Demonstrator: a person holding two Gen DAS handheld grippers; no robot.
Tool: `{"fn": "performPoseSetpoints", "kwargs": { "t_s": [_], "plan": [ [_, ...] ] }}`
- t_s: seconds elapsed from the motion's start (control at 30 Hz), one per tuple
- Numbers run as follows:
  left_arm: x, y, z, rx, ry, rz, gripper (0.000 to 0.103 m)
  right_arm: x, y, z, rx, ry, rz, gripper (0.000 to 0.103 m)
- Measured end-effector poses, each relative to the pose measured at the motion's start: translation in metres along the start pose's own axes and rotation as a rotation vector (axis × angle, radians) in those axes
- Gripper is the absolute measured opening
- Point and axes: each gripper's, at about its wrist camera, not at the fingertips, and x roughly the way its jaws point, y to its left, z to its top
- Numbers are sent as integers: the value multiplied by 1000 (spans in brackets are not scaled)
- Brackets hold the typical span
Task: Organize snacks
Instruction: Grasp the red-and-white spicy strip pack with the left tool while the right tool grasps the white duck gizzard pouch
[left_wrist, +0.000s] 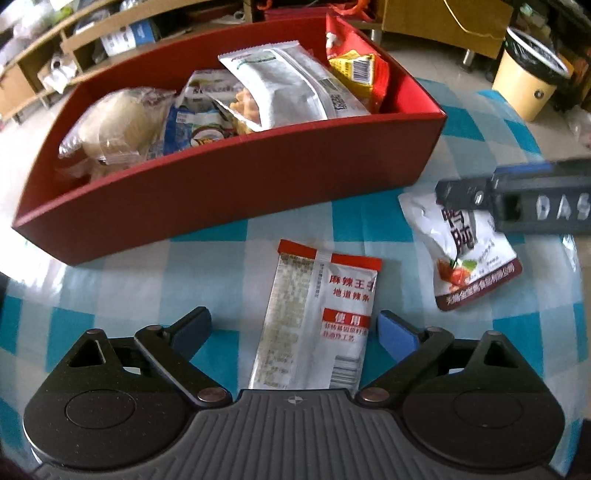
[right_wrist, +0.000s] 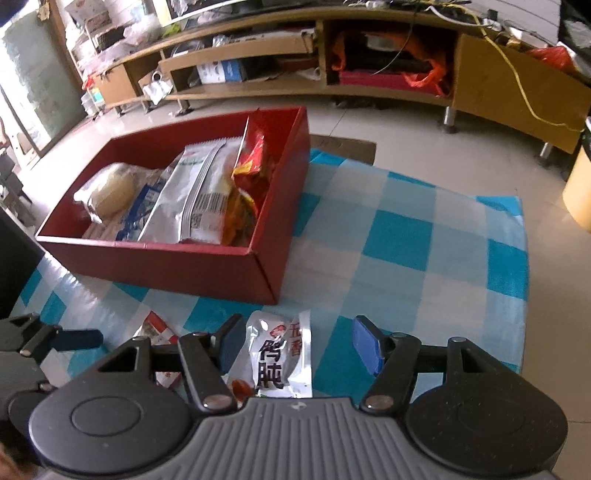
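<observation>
A red box (left_wrist: 236, 192) (right_wrist: 207, 266) on the checked tablecloth holds several snack packs: a bun (left_wrist: 114, 122), a white pouch (left_wrist: 288, 85) and red-yellow packs (left_wrist: 358, 66). A white and red spicy-strip packet (left_wrist: 317, 314) lies flat between the fingers of my open left gripper (left_wrist: 295, 328). A white duck-gizzard pouch (left_wrist: 469, 251) (right_wrist: 280, 354) lies to its right, between the fingers of my open right gripper (right_wrist: 295, 343), which also shows in the left wrist view (left_wrist: 517, 199). Neither gripper holds anything.
The blue and white checked cloth (right_wrist: 406, 240) covers the table, with its edge at the right. A yellow bin (left_wrist: 528, 81) stands on the floor beyond. A long wooden shelf unit (right_wrist: 332, 62) full of clutter runs along the back.
</observation>
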Motion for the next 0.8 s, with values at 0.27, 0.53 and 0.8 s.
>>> {"fn": "performPoseSetpoints", "kwargs": {
  "t_s": [0.27, 0.53, 0.8],
  "plan": [
    [-16, 2, -3, 21, -2, -36, 60, 15, 1, -6, -10, 60, -2, 64],
    [-22, 12, -4, -18, 6, -49, 58, 26, 19, -9, -74, 72, -13, 89],
    [-20, 13, -3, -16, 6, -55, 58, 22, 20, -16, -122, 31, -51, 58]
  ]
}}
